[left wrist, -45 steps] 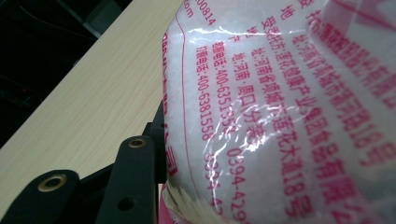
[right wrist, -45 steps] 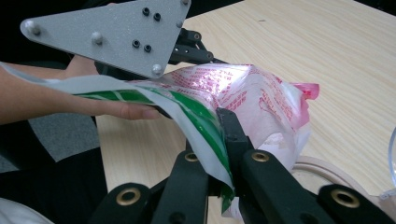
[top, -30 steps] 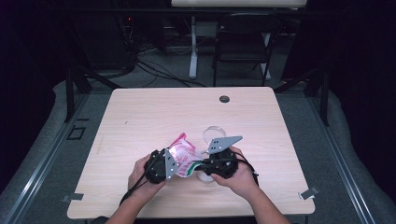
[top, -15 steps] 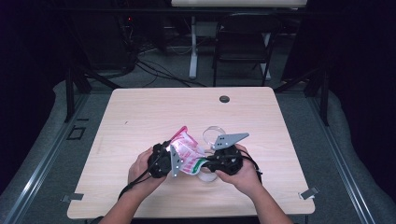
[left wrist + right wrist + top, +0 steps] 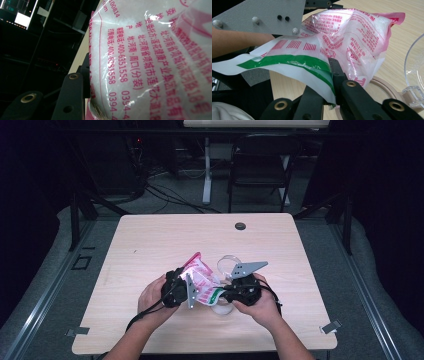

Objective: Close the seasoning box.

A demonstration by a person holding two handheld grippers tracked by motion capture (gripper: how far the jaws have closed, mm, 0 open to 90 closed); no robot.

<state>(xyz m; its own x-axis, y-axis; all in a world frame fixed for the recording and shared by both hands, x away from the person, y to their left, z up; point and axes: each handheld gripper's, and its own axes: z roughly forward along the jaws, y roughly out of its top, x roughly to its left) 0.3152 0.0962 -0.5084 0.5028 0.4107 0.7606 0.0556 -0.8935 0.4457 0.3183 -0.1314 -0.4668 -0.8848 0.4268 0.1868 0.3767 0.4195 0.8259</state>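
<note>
- Bag (image 5: 202, 279) — clear plastic, pink print, green band along one edge, white granules inside; held off the table (image 5: 150, 240) between both grippers, near the front edge, middle of the top.
- Same bag in the left gripper view (image 5: 155, 62): pressed close against the lens, pink characters and phone numbers legible.
- Same bag in the right gripper view (image 5: 342, 37): crumpled, pink corner pointing up and away, green-banded edge nearest.
- Right gripper (image 5: 239, 293) — jaws clamped on the green-banded edge (image 5: 332, 75).
- Left gripper (image 5: 176, 287) — one black jaw (image 5: 71, 97) flat against the bag's side, the other hidden behind the bag; clamped or not, cannot tell.
- Clear container (image 5: 228, 264) — on the table just behind the right gripper; curved wall at right in the right gripper view (image 5: 414, 65).
- Round lid (image 5: 384, 87) lying flat under the bag, beside the container.
- Black disc (image 5: 240, 226) near the far edge, well apart.
</note>
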